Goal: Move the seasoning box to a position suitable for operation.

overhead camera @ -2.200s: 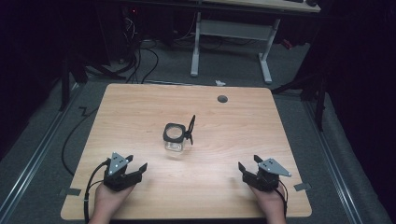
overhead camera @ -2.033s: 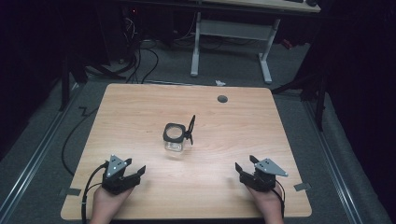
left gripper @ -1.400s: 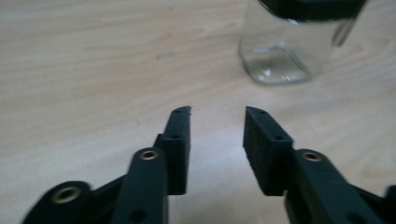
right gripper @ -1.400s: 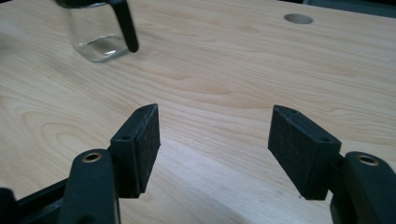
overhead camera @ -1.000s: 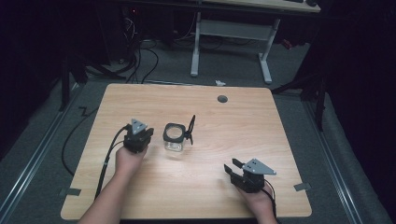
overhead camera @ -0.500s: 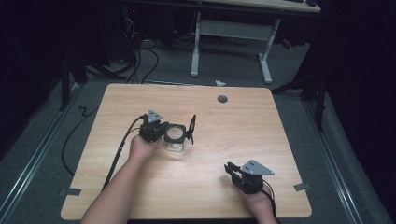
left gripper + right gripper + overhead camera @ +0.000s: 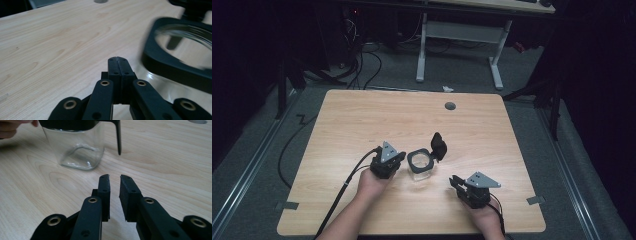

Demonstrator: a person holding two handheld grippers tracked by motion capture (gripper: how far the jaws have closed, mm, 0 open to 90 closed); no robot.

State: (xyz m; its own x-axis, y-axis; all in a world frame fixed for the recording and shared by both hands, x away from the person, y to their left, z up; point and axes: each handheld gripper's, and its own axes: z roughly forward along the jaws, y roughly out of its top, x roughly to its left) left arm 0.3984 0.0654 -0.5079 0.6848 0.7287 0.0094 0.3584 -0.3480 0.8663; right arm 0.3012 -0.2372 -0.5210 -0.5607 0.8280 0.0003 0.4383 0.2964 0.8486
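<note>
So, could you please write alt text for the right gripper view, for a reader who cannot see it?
The right claw, its two black jaws slightly apart and holding nothing, points across a light wooden table toward a clear square glass jar. The jar has a black rim, and its black lid hangs open at the side.

High view overhead; tool views low (sharing jar (image 7: 421,162)).

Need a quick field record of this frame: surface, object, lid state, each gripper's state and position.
surface: wooden table
object: clear glass jar with black rim, upright near the table's centre
lid: black flip lid, hinged open, standing up
left gripper: jaws shut, empty, beside the jar's rim
right gripper: jaws slightly apart, empty, apart from the jar
</note>
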